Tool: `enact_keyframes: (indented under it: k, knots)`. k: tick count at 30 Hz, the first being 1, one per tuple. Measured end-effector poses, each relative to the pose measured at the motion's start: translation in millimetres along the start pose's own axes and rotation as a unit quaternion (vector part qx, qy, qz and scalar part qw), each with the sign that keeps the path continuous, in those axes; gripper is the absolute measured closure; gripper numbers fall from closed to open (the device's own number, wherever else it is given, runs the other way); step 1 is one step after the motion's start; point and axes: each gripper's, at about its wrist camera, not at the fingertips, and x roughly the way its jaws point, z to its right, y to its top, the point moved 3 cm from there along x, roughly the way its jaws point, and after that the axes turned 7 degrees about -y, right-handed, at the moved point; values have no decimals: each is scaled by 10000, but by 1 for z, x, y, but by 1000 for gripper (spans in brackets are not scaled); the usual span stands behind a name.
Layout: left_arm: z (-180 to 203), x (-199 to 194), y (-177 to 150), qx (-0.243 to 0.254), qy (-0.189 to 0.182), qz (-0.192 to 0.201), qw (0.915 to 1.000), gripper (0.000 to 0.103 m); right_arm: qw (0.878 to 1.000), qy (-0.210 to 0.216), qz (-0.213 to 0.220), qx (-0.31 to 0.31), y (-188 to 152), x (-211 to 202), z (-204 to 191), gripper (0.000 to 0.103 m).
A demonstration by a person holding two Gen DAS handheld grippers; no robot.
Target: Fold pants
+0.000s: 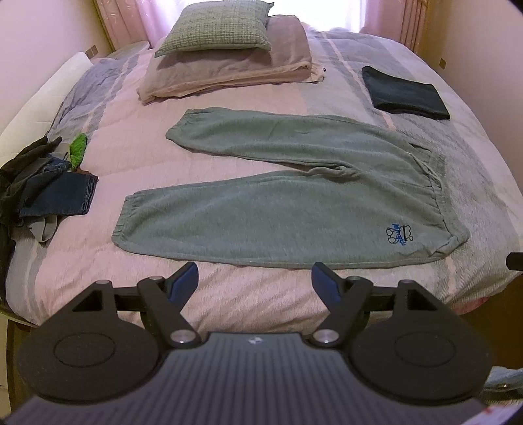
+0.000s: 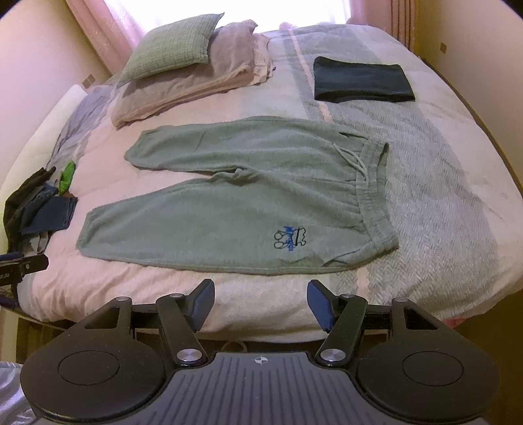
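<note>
**Grey pants flat on the bed, both grippers empty**

The grey pants [image 1: 294,202] lie spread on the bed [image 1: 261,294], legs pointing left, waistband right. The left gripper [image 1: 255,281] and right gripper [image 2: 261,302] hover above the near edge, fingers wide apart, gripping nothing. Folded dark cloth [image 2: 361,80] lies beyond.

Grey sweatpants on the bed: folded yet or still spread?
Spread. The grey sweatpants lie flat on the bed, both legs apart, waistband showing.

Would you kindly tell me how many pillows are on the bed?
2: a green pillow on top of a pinkish pillow, stacked at the far end of the bed. Others may be hidden.
</note>
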Motion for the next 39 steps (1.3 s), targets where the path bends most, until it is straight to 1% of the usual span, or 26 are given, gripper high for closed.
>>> enact_keyframes:
  k: [13, 18, 23, 28, 31, 35, 39]
  knots:
    - [7, -2, -13, 65, -12, -106, 9999, 30, 9999, 25, -108, 8, -18, -3, 4, 43]
    - [8, 4, -15, 45, -16, -192, 9998, 29, 9998, 15, -176, 19, -18, 1, 6, 43]
    - [7, 16, -8, 59, -43, -275, 9996, 29, 9997, -15, -241, 23, -11, 8, 7, 43]
    - [-1, 30, 5, 84, -112, -312, 9994, 29, 9996, -68, -254, 98, -1, 18, 6, 43]
    - [-8, 43, 19, 129, -229, -338, 9991, 29, 9993, -123, -288, 218, 9, 27, 6, 43]
    - [-20, 65, 42, 247, -395, -358, 9983, 29, 9987, -190, -249, 408, 27, 42, 8, 43]
    - [-35, 95, 76, 422, -511, -421, 9969, 29, 9970, -254, -176, 708, 51, 58, 9, 43]
